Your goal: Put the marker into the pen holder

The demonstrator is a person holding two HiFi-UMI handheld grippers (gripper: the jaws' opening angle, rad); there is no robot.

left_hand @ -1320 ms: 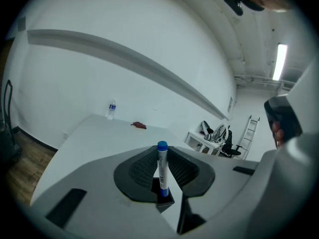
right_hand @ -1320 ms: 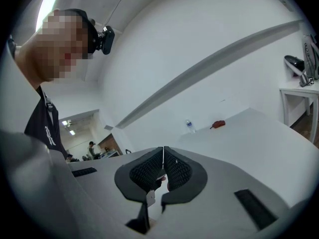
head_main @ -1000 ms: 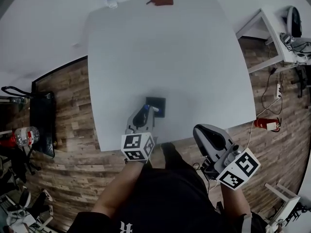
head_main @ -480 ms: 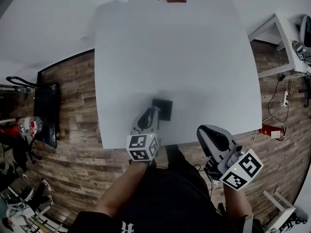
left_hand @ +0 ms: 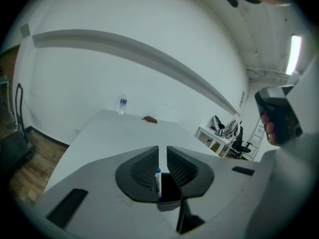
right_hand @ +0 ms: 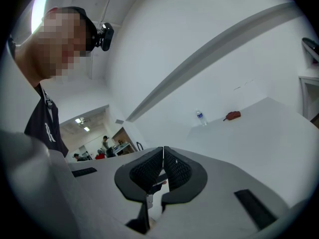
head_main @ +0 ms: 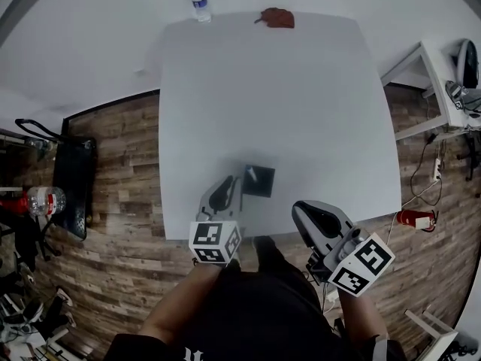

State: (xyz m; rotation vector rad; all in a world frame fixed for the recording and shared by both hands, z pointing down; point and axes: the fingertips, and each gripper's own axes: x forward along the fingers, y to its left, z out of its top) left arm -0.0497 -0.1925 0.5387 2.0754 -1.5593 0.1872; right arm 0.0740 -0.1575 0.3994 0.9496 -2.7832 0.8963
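Wood floor [head_main: 113, 149] borders the white desk [head_main: 301, 111], which has a water bottle [head_main: 199, 2] at its far edge. Near the front edge the left gripper [left_hand: 162, 156], released with jaws slightly parted, faces the black pen holder [head_main: 261, 185], where the marker [left_hand: 157, 179] stands. The right gripper [right_hand: 163, 158] is clenched on nothing. A white side table [head_main: 421, 66] stands at the far right.

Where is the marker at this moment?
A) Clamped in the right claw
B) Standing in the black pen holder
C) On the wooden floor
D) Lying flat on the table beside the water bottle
B: the left gripper view shows the marker standing in the pen holder, seen past the left claw, whose jaws stand slightly apart; the right claw is shut on nothing.
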